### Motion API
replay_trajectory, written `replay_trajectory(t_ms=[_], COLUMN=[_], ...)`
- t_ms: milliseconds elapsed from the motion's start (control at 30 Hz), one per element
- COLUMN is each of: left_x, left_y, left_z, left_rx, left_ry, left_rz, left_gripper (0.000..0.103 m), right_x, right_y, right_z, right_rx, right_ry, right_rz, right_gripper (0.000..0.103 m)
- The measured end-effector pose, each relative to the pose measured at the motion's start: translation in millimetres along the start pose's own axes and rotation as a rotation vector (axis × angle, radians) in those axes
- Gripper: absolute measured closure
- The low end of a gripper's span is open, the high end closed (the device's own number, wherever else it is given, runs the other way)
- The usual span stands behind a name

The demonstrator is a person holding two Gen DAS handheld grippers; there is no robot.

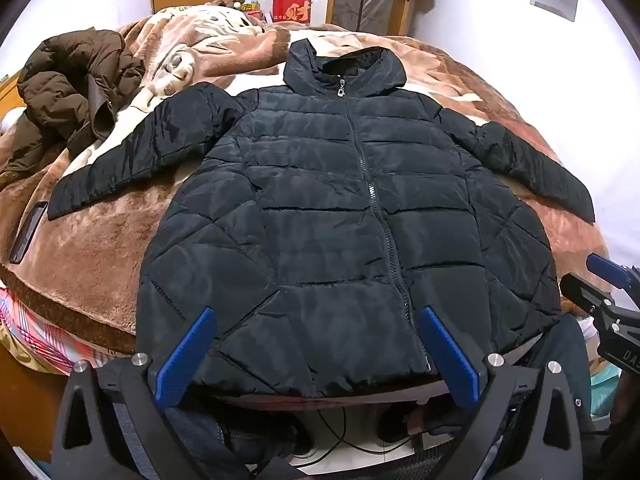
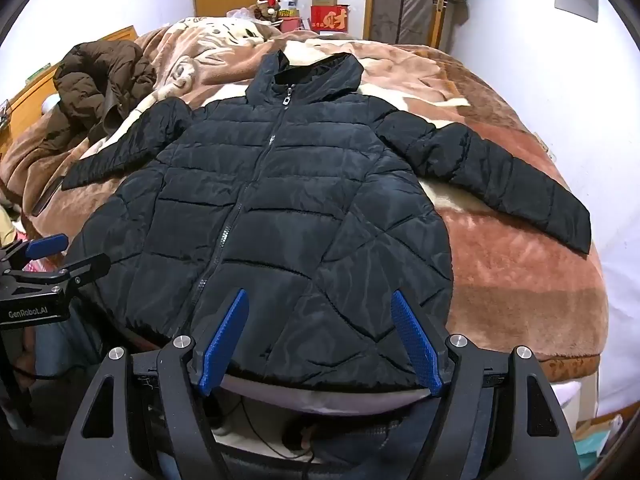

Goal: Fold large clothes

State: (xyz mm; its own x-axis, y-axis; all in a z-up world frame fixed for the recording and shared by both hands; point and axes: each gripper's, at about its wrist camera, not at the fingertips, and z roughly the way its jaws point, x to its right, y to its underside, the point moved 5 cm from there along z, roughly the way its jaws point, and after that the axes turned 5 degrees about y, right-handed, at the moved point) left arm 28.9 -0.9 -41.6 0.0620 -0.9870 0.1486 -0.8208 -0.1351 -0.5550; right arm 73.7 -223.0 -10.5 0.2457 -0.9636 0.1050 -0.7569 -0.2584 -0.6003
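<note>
Black jacket (image 1: 344, 216) flat, zipped, at the bed's (image 1: 100, 240) near edge; left gripper (image 1: 316, 312) and right gripper (image 2: 320, 296) wide, empty.

The left gripper (image 2: 52, 256), seen at the left edge of the right wrist view, bears white lettering "GenRobot.AI" on its black body. Far across the room, a red box (image 2: 329, 18) carries the gold Chinese character "财".

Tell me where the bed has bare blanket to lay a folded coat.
Bare blanket lies below the black jacket's right sleeve, toward the bed edge. A smaller patch sits under the left sleeve, beside a dark flat object. The far left is crowded by the brown coat.
</note>
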Motion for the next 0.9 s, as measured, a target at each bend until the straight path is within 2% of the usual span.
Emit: replay_trajectory(t_ms=[900], left_x=[2], left_y=[11], left_z=[3], left_rx=[-0.007], left_ry=[0.008], left_rz=[-0.002], left_gripper=[0.001], right_x=[-3], right_y=[2], right_z=[3], right_rx=[-0.006], right_ry=[0.001], right_rz=[-0.005], right_gripper=[0.029])
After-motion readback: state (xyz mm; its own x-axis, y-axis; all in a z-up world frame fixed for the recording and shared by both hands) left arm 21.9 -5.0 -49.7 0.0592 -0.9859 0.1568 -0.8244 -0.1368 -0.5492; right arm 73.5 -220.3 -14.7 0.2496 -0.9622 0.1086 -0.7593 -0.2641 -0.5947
